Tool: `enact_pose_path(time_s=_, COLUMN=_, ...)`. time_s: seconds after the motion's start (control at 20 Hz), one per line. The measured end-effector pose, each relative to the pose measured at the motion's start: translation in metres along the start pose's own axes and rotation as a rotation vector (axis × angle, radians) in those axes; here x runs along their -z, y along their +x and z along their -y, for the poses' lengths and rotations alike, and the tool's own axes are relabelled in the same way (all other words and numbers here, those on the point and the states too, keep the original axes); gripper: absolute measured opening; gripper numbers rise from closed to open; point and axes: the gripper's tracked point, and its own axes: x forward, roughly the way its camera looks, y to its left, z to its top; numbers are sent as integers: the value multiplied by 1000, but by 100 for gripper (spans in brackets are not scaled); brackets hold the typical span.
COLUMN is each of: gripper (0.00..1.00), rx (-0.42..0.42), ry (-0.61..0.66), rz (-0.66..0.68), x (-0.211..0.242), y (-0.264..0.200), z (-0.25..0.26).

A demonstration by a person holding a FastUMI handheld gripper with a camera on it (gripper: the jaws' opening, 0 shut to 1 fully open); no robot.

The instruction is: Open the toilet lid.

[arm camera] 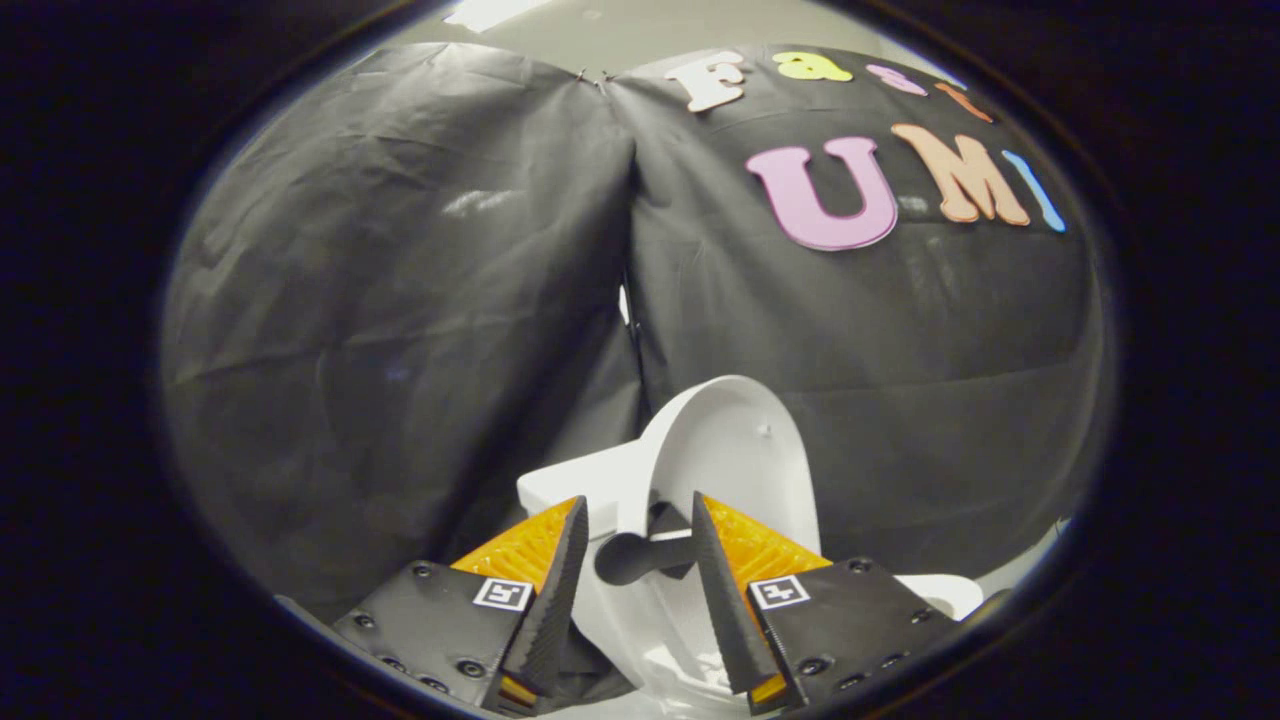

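Two fingers of my gripper (pixel 640 525) stand apart, released, pressing on nothing. Between them and just beyond I see the white toilet (pixel 640 620). Its lid (pixel 735 450) is raised upright, leaning toward the black cloth wall (pixel 400 300) behind it.

Floor (pixel 1035 562): pale, seen as narrow strip past right finger, at foot of black cloth wall (pixel 400 300). Surface detail too small to tell.

On floor: white toilet (pixel 570 490), against cloth wall. Base hidden behind fingers; contact with floor not visible. Lid (pixel 730 450) raised, upright, inner face toward camera.

Nothing else made out on visible floor strip.

Gripper (pixel 638 500): fingers spread apart, pressing on nothing; toilet body in gap between them, lid just beyond tips.
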Motion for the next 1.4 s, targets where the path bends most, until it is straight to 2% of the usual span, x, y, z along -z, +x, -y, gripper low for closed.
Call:
enact_pose_path(time_s=0.35, gripper=60, rx=131, ry=-52, rz=72, x=-51, y=-39, z=95)
enact_pose_path(time_s=0.7, gripper=63, rx=209, ry=-48, rz=73, x=-64, y=-109, z=205)
enact_pose_path(time_s=0.95, gripper=64, rx=238, ry=-13, rz=113, x=-75, y=-175, z=260)
enact_pose_path(time_s=1.05, gripper=67, rx=174, ry=1, rz=144, x=-80, y=-198, z=260)
enact_pose_path(time_s=1.1, gripper=70, rx=172, ry=2, rz=148, x=-80, y=-208, z=268)
enact_pose_path(time_s=1.2, gripper=72, rx=232, ry=-12, rz=110, x=-70, y=-226, z=298)
enact_pose_path(time_s=1.4, gripper=73, rx=257, ry=-41, rz=21, x=-48, y=-256, z=324)
